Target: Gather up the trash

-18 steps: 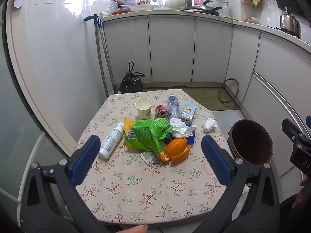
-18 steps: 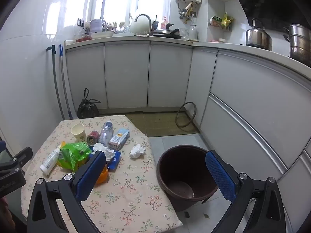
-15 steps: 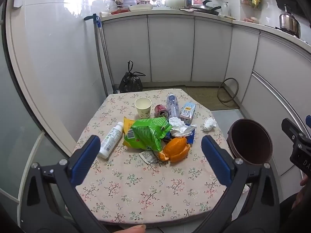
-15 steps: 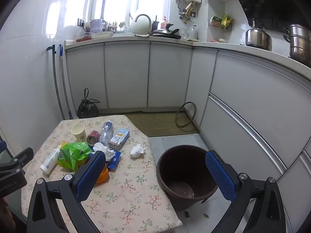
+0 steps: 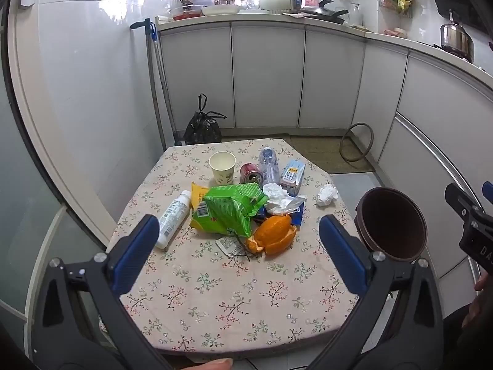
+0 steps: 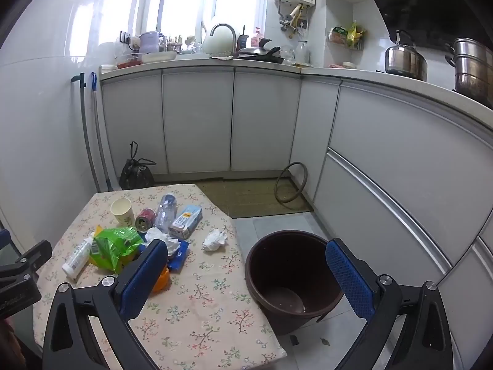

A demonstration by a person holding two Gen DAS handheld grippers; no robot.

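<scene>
Trash lies in a heap on the floral table (image 5: 222, 293): a green snack bag (image 5: 231, 209), orange peel (image 5: 272, 236), a white bottle (image 5: 172, 217), a paper cup (image 5: 222, 166), a red can (image 5: 250, 172), a clear plastic bottle (image 5: 268, 163), a small carton (image 5: 292, 174) and a crumpled tissue (image 5: 327, 195). A brown bin (image 5: 391, 223) stands on the floor right of the table; it also shows in the right wrist view (image 6: 289, 277). My left gripper (image 5: 238, 246) is open above the table's near part. My right gripper (image 6: 246, 273) is open over the bin's left rim.
White cabinets (image 5: 268, 77) line the back and right walls. A black rubbish bag (image 5: 203, 129) and mop handles (image 5: 155, 83) stand at the back left. A mat (image 6: 255, 197) and a ring (image 6: 291, 182) lie on the floor beyond the bin.
Both grippers stay open and nearly still; the view has shifted only slightly.
</scene>
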